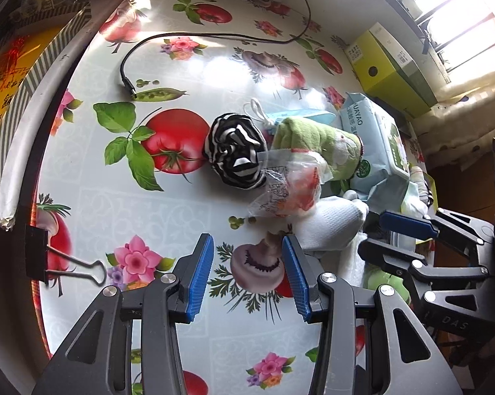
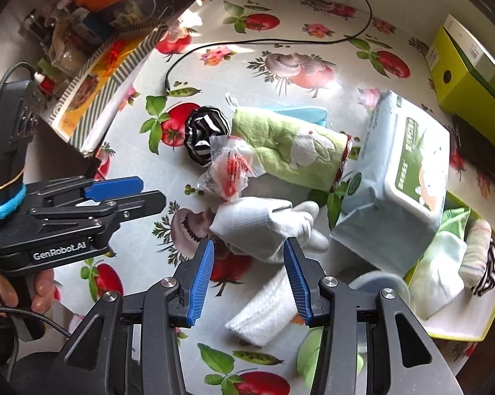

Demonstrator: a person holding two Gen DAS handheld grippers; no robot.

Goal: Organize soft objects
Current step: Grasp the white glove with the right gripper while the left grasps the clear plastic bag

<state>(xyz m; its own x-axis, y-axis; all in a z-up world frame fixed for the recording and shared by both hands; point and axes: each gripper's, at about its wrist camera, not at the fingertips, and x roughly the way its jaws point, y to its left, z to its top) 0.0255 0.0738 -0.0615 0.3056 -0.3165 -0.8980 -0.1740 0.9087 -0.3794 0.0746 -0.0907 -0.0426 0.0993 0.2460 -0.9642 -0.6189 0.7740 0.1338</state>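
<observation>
Home: fruit-print oilcloth table (image 1: 122,204), wet-wipes pack (image 2: 392,177), window.

Black-and-white striped sock ball (image 1: 235,151), green plush towel (image 2: 290,148), white sock (image 2: 257,227), tomato-and-flower patterned tablecloth (image 1: 142,181), yellow-green box (image 1: 392,69), blue gripper pads (image 1: 199,279)

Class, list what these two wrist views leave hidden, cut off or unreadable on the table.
- Box contents, right wrist view: wipes pack and the frame edge cut them off.
- Blue cloth, both views: mostly behind the green towel.
- Wrapper print, both views: too crumpled to read.
- Cable far end, left wrist view: runs off the top edge.
</observation>
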